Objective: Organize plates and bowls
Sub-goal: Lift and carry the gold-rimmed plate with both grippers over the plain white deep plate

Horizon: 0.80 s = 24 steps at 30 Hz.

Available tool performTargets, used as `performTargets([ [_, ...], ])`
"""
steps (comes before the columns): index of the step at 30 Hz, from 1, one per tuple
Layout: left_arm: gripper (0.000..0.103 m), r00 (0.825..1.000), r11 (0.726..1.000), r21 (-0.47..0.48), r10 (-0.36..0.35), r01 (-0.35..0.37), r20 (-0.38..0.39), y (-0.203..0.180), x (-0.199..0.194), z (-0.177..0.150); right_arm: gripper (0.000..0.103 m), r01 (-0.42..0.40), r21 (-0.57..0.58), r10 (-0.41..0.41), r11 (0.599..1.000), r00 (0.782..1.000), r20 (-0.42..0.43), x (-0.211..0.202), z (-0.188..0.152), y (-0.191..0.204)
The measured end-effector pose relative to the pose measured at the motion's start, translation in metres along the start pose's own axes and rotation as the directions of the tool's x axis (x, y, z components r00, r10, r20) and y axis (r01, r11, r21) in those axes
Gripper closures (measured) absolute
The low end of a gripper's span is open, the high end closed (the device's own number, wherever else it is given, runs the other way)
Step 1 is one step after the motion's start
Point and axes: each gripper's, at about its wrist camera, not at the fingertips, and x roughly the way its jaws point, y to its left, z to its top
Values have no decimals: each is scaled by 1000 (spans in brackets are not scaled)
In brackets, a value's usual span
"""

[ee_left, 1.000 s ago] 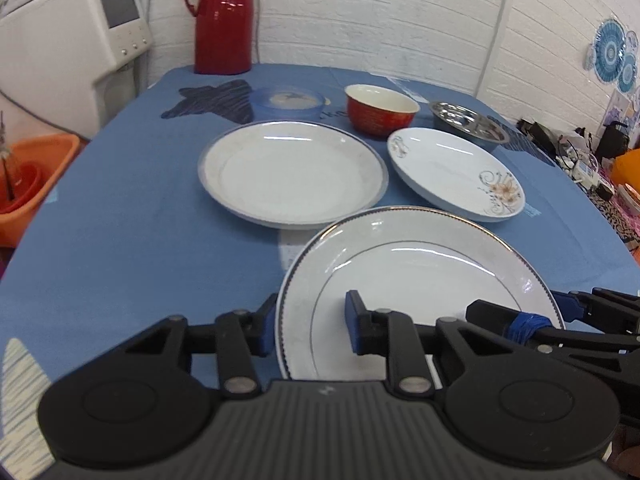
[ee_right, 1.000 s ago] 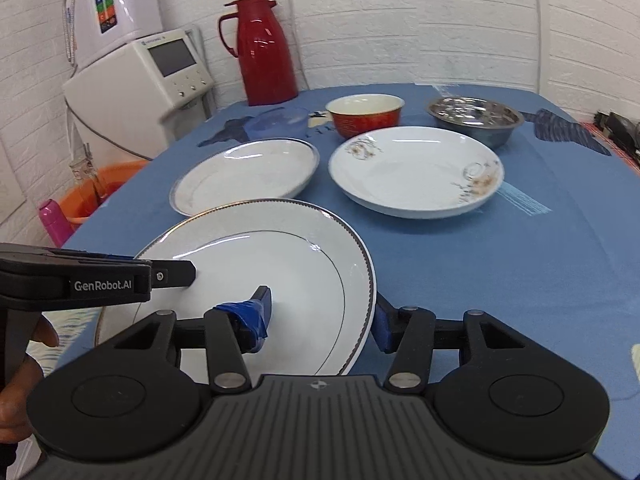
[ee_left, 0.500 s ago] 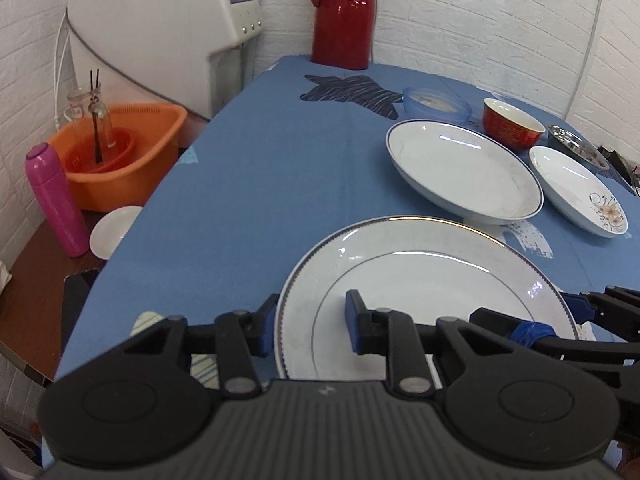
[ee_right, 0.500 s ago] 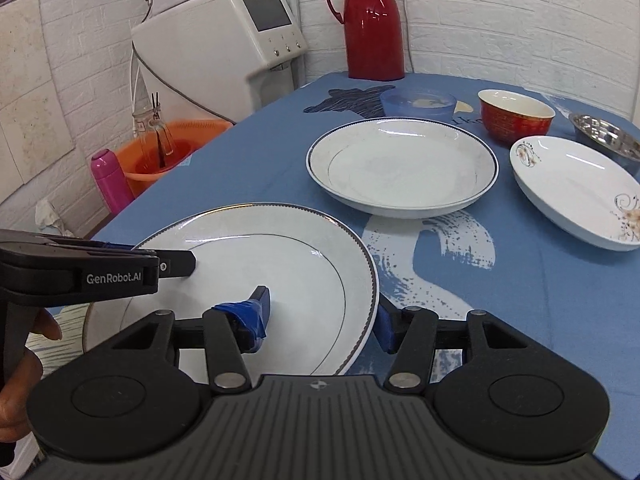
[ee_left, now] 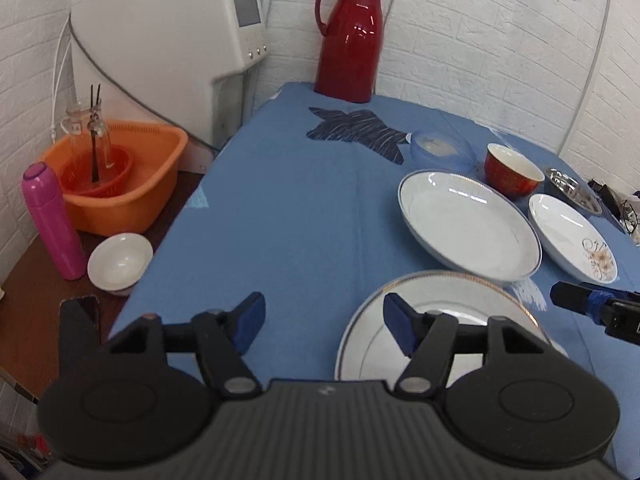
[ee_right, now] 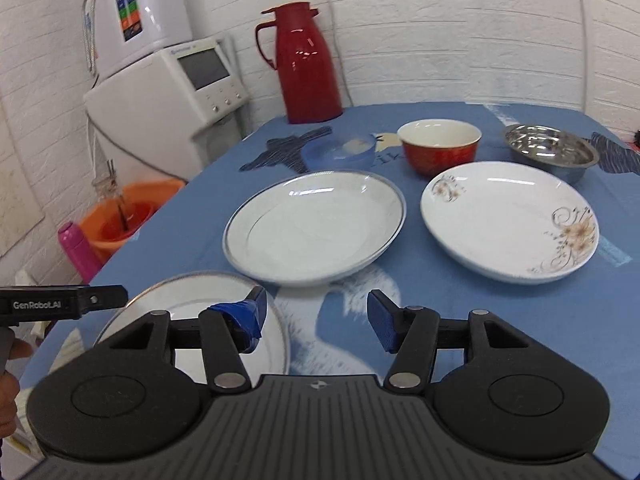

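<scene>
Gold-rimmed plate (ee_left: 436, 320) lies flat at the near edge of your worktop (ee_left: 304, 216), free of both tools. Your left gripper (ee_left: 322, 316) and right gripper (ee_right: 314, 314) flank it, jaws spread, empty. Grey-rimmed plate (ee_right: 316, 226) sits just beyond.

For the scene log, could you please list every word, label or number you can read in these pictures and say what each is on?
"GenRobot.AI": on the side of the left tool, seen from the right wrist.
Coloured panel on the white wall unit: printing too small to read.
Brand line above the screen of the white machine: too blurred to read.
Plates, bowls and the red flask: no text.
</scene>
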Motion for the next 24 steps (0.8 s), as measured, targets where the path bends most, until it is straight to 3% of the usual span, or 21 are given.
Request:
performTargets([
  [5, 36, 998, 994, 81, -65, 67, -23, -23, 43, 49, 61, 39, 46, -35, 998, 996, -76, 37, 27, -17],
  [9, 36, 988, 985, 113, -117, 128, -99, -44, 90, 69, 61, 39, 84, -27, 996, 990, -140, 62, 27, -23],
  [16, 36, 983, 986, 132, -85, 107, -161, -62, 138, 81, 61, 36, 88, -22, 995, 986, -165, 92, 37, -23],
  [20, 36, 983, 989, 112, -82, 101, -166, -56, 145, 83, 56, 57, 55, -46, 997, 983, -175, 100, 42, -15],
  [24, 36, 984, 988, 120, -76, 96, -160, -53, 147, 84, 58, 7, 44, 0, 999, 986, -169, 103, 44, -17],
])
